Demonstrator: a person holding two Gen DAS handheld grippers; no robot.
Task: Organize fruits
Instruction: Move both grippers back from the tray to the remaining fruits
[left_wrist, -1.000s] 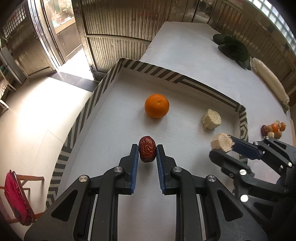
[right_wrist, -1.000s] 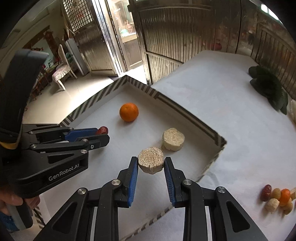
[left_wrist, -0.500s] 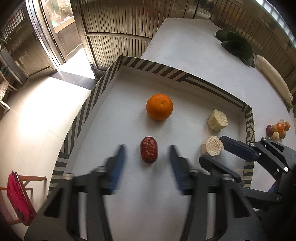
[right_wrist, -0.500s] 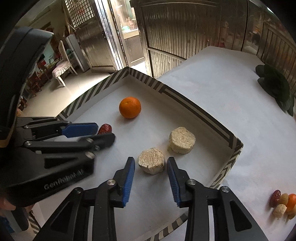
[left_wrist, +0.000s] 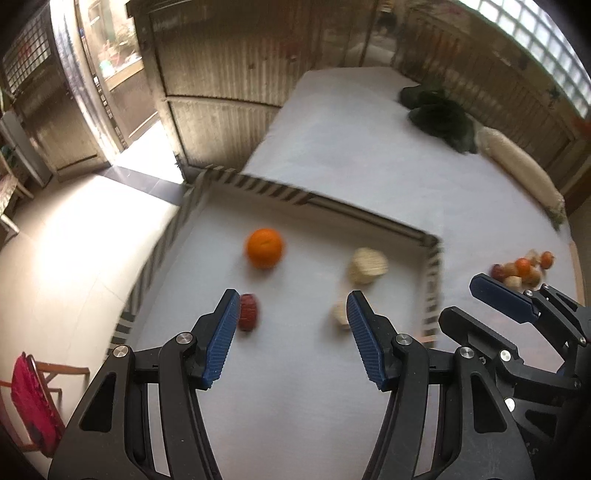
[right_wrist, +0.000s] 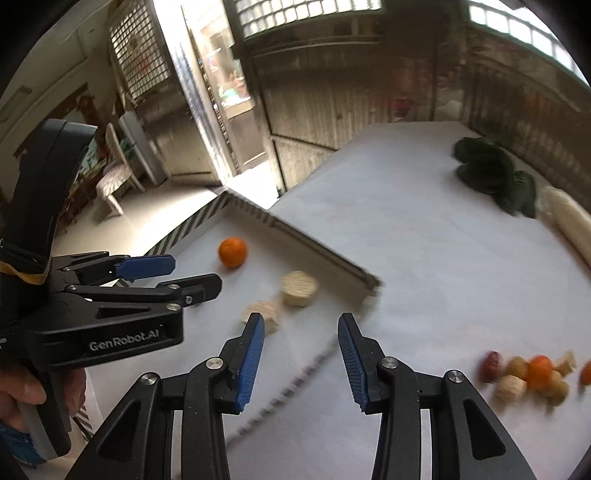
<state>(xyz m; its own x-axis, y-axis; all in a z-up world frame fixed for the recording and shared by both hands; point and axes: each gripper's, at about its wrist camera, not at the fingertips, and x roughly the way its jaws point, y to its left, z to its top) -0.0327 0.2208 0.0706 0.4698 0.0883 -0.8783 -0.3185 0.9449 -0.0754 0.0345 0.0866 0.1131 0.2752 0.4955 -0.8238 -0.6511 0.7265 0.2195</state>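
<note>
A shallow tray with a striped rim (left_wrist: 258, 182) (right_wrist: 314, 245) holds an orange (left_wrist: 264, 247) (right_wrist: 232, 251), a red date (left_wrist: 248, 316) and two pale cut chunks (left_wrist: 367, 265) (left_wrist: 340, 314) (right_wrist: 300, 287) (right_wrist: 264, 314). My left gripper (left_wrist: 291, 332) (right_wrist: 170, 275) is open and empty above the tray, the date by its left finger. My right gripper (right_wrist: 301, 349) (left_wrist: 476, 302) is open and empty over the tray's right rim. A pile of small fruits (right_wrist: 532, 373) (left_wrist: 522, 267) lies on the table right of the tray.
Dark leafy greens (left_wrist: 439, 118) (right_wrist: 495, 177) and a long white vegetable (left_wrist: 517, 168) (right_wrist: 565, 221) lie at the table's far right. A metal gate and doorway stand behind. A red chair (left_wrist: 33, 398) is on the floor to the left.
Both grippers opened, leaving the date and the pale chunk in the tray, then lifted and drew back. The right gripper swung right toward the fruit pile.
</note>
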